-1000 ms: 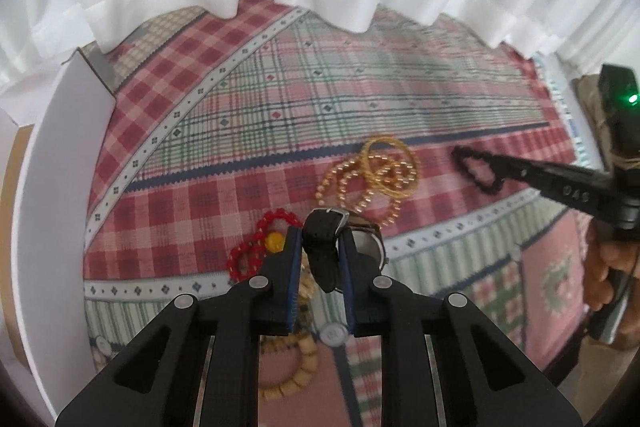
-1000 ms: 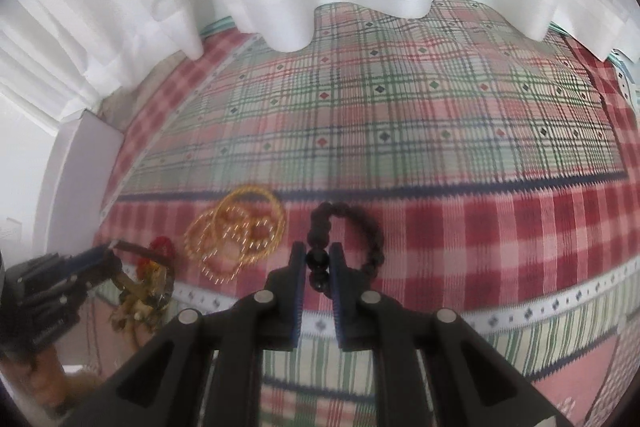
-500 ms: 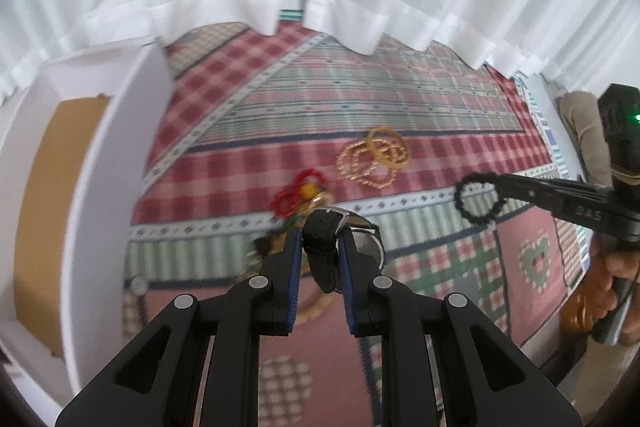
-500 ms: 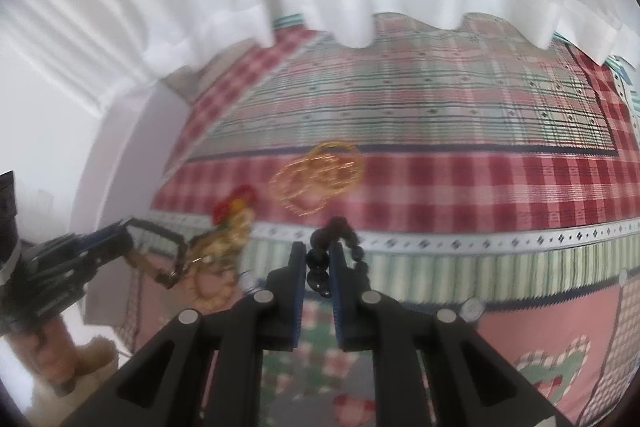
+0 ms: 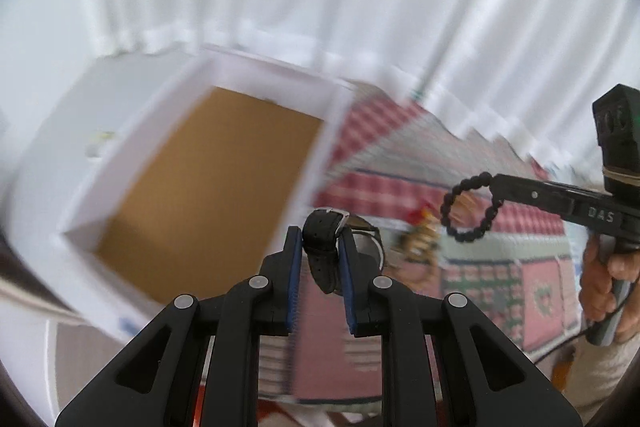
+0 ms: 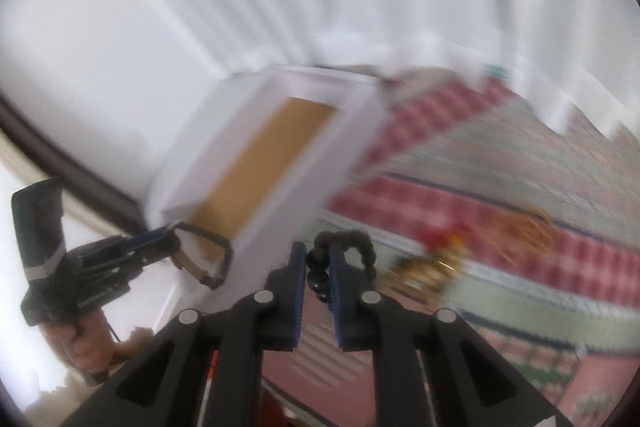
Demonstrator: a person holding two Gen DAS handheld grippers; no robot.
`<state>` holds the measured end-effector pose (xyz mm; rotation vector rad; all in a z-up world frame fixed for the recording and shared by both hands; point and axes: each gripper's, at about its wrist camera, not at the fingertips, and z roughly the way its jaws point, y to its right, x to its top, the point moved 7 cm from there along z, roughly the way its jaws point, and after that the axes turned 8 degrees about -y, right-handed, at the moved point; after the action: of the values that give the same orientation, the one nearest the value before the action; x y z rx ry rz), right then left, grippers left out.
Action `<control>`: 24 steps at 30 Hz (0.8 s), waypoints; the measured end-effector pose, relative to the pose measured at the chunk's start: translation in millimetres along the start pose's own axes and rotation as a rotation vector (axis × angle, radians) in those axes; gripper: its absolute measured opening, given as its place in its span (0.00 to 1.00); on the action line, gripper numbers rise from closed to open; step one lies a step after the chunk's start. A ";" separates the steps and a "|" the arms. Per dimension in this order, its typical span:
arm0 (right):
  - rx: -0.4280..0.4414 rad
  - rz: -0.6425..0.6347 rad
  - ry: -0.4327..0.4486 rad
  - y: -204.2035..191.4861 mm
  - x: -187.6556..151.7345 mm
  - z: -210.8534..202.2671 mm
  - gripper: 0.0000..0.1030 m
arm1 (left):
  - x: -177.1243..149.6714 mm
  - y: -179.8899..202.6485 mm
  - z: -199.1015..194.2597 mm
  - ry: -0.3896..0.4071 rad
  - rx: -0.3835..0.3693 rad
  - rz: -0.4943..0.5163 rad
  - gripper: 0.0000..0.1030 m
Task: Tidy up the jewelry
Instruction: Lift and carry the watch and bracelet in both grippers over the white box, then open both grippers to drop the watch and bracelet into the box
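The left gripper [image 5: 320,247] has its jaws narrow, pinched on the black strap of a watch [image 5: 326,247] that hangs between the blue pads, its case just right of the right jaw. Ahead and left of these jaws lies an open white box [image 5: 320,147] with a brown floor; its near wall edge runs just left of the left jaw, and the floor looks bare. The right gripper [image 6: 318,267] is clamped narrowly on a black bead bracelet [image 6: 356,241], whose loop arcs up and right of the jaws. Right of both, on the checked cloth [image 5: 500,287], sits blurred gold and red jewelry [image 6: 440,259], well clear of the box
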<state>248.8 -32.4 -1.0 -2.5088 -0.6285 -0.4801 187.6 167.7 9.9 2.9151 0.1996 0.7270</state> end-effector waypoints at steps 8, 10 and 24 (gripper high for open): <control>0.067 -0.180 -0.064 -120.5 44.1 107.2 0.12 | 7.8 -116.3 26.0 0.025 0.196 -0.169 0.17; 0.052 -0.206 -0.081 -131.7 45.8 129.7 0.12 | 7.2 -131.6 44.9 0.003 0.210 -0.186 0.17; -0.054 -0.206 -0.094 -126.3 46.1 224.2 0.37 | -4.4 -152.5 107.1 -0.071 0.233 -0.216 0.49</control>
<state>268.7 202.7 -113.5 -2.5413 -0.9284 -0.4608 219.9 306.8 -110.0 3.0613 0.6195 0.6010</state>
